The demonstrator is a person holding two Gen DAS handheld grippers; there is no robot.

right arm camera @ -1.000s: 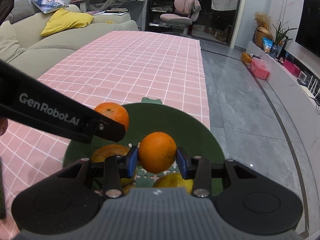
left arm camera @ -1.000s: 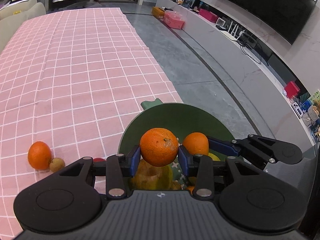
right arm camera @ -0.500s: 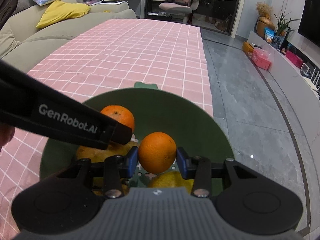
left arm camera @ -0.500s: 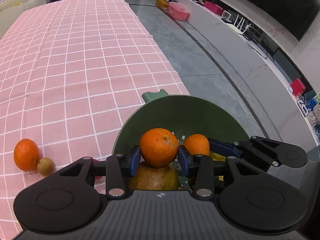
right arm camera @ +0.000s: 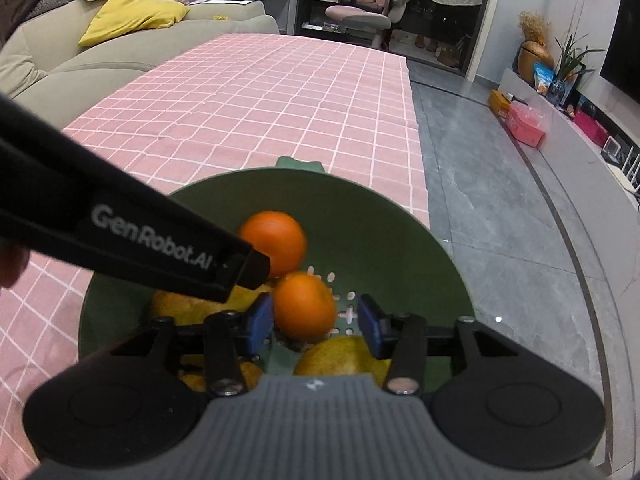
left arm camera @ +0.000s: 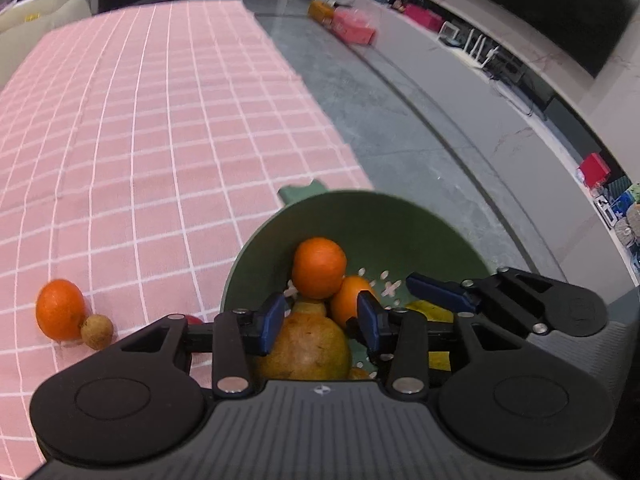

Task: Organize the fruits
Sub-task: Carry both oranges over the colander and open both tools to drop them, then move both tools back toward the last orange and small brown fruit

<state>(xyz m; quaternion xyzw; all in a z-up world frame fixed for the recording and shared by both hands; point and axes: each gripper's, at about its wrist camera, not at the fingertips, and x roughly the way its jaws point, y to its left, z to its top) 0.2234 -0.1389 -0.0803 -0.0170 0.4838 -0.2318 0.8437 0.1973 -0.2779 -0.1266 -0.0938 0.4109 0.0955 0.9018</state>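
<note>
Left claw (left arm camera: 322, 322) released, jaws just opening; its orange (left arm camera: 319, 268) lies free in the green colander (left arm camera: 400, 220). Right claw (right arm camera: 316, 322) likewise, orange (right arm camera: 304, 306) loose between the pads. Another orange (left arm camera: 60, 309) on worktop (left arm camera: 160, 140).

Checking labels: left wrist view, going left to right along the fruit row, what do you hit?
Orange on the cloth → small brown fruit → large yellow-green fruit in the green colander → right gripper.
</note>
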